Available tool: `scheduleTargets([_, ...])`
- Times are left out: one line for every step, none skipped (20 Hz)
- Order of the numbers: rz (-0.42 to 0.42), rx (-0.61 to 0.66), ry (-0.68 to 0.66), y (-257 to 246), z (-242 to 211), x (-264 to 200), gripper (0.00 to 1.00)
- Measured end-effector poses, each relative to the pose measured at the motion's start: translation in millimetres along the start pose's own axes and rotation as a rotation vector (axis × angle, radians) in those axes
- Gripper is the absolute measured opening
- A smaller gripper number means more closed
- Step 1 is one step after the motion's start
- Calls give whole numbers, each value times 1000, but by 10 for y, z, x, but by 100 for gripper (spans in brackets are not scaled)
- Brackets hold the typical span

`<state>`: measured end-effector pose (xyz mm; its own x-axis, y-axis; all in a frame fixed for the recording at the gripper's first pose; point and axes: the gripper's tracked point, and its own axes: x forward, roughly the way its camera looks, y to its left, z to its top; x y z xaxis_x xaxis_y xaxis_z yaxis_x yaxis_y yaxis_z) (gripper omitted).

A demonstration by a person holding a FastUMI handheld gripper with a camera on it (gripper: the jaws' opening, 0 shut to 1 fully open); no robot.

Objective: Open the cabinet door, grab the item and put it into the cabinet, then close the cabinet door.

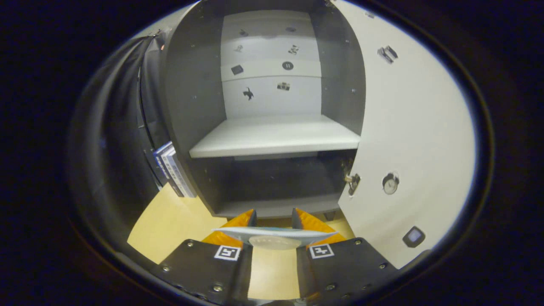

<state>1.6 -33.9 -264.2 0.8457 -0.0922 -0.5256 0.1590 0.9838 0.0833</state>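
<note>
Gripper [273,219] fingers are clamping on a flat, thin item [274,233] lying crosswise between them, facing the open cabinet [276,140] just ahead, where its wide ends are risking catching the door [408,140].

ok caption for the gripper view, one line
Tool holding a flat item before the open cabinet, door swung right.

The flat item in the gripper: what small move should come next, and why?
Probably carry it forward toward the lower compartment. The cabinet door stands open to the right, and the gripper holds the flat item crosswise between its fingers, just short of the cabinet's bottom edge. The shelf above sits higher than the fingers, so straight ahead looks easiest.
</note>
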Motion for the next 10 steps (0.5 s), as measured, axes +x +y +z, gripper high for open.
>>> scheduleTargets([12,1,-23,33,164,-42,44])
scheduleTargets([23,6,-48,68,315,-91,44])
scheduleTargets([33,9,-67,96,463,-130,44])
scheduleTargets([43,10,-86,120,603,-135,44])
scheduleTargets([52,6,-101,138,721,-143,44])
scheduleTargets([57,3,-116,159,839,-145,44])
scheduleTargets([63,3,-135,168,948,-132,44])
scheduleTargets([63,2,-154,166,1040,-97,44])
scheduleTargets([60,1,-172,153,1133,-74,44])
scheduleTargets([59,6,-182,148,1215,-19,44])
